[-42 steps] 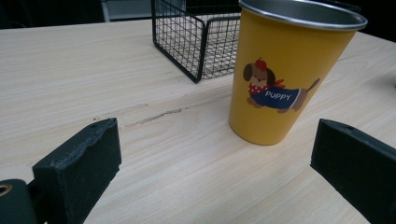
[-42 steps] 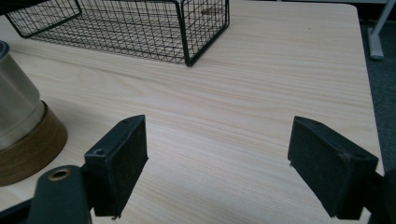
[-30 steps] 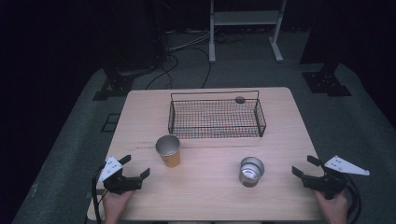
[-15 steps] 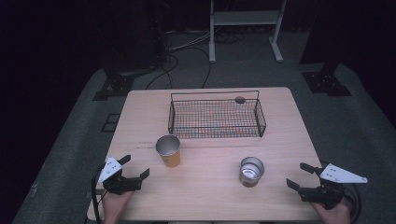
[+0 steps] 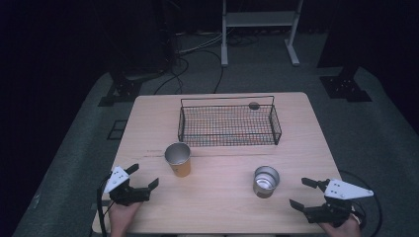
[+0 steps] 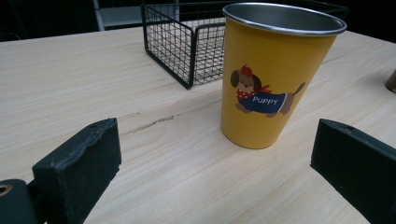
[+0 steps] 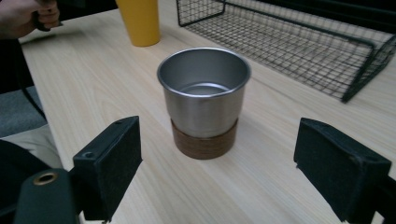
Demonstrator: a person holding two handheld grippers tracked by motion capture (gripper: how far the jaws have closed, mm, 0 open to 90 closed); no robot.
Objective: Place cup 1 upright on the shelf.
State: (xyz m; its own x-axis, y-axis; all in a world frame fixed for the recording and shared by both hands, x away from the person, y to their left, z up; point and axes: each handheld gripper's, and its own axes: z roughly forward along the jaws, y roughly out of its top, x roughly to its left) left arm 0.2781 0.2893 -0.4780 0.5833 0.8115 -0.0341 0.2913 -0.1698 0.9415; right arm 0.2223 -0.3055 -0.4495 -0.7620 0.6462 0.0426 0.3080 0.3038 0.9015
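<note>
Filling the middle of the high view, a pale wooden table [image 5: 148, 128] stands on grey floor [image 5: 69, 163], with dark stands and cables in the upper part of the frame. A black wire basket [image 5: 228, 124] sits on the table's far half, just above the frame's centre; a small dark round thing [image 5: 254, 105] shows at its far rim, too small to tell what it is.

Below and left of the basket, a yellow cup [image 5: 178, 159] stands upright, apart from the basket. In the left gripper view the cup fills the upper right and bears a cartoon dog with the word PUPPY; its inside and rim are bare metal. Lower and to the right of centre in the high view, a steel cup [image 5: 266, 180] with a brown band round its base stands upright, well apart from the yellow one.

At the lower left of the high view, the left gripper [image 5: 143, 178] hangs near the table's front edge with its jaws spread wide and nothing between them; its own view shows the yellow cup ahead, untouched. At the lower right, the right gripper [image 5: 302, 192] is likewise wide open and holds nothing; in the right gripper view the steel cup stands ahead of the jaws, clear of both.
</note>
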